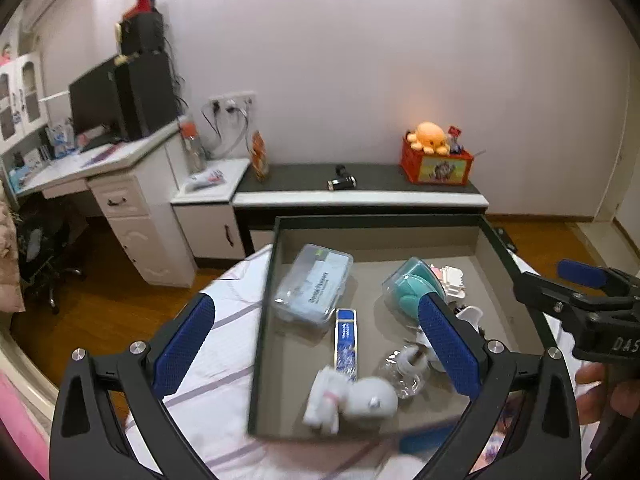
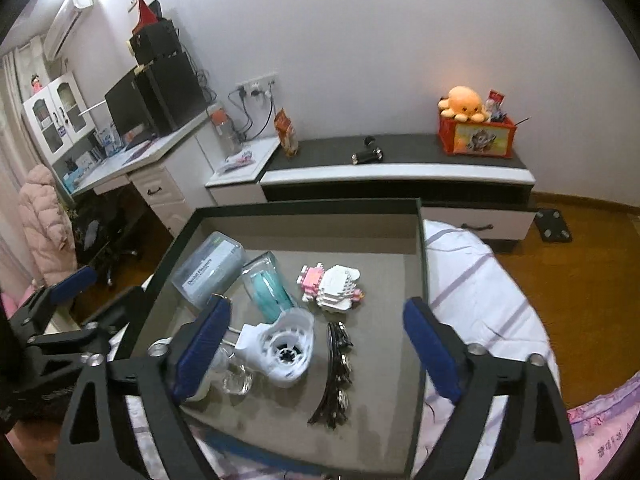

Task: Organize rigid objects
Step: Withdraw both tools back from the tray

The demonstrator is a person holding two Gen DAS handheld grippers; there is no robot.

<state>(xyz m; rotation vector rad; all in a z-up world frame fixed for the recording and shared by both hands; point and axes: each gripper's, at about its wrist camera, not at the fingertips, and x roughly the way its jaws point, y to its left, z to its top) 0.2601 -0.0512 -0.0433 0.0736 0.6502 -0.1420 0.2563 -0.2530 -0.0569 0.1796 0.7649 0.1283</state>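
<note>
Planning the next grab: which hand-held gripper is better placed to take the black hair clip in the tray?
Probably right. The right hand-held gripper hangs open with the hair clip between its fingers; the left is over the white toy.

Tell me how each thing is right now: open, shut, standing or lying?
left gripper: open, empty
right gripper: open, empty
tray: open-topped, things lying inside
clear floss box: lid shut, lying flat
blue stick: lying flat
block toy: lying in tray
</note>
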